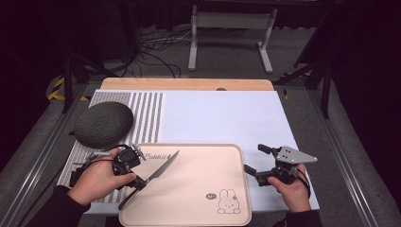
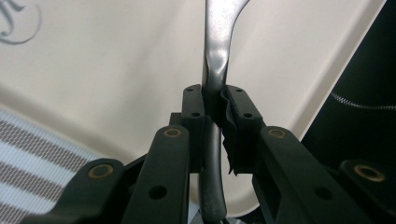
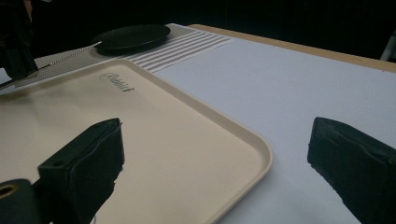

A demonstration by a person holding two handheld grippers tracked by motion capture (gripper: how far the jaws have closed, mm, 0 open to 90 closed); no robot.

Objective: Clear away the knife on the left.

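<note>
Left claw (image 1: 140,182) is clamping a slim grey metal table knife (image 1: 158,174) on its handle, just behind where the blade begins; the left gripper view shows both pads pressing the narrow neck of the knife (image 2: 215,60), with the butt end hanging out below. Knife is hovering aslant over the left part of the beige plastic tray with a rabbit print (image 1: 208,161), blade pointing up and right, toward the far side of the tray. Whether the tip is touching the tray cannot be told.

Right claw (image 1: 257,163) is standing wide open, holding nothing, just beside the tray's right rim (image 3: 261,154) over the white surface (image 1: 227,113).

Handling judgement: knife is stiff, light, smooth and likely slippery; a thin handle can pivot between the pads. Grip near the balance point, as now, is looking sound. Blade edge calls for a gentle set-down.

Dark grey oval cushion (image 1: 104,124) is lying on the striped mat (image 1: 149,113), well apart.
</note>
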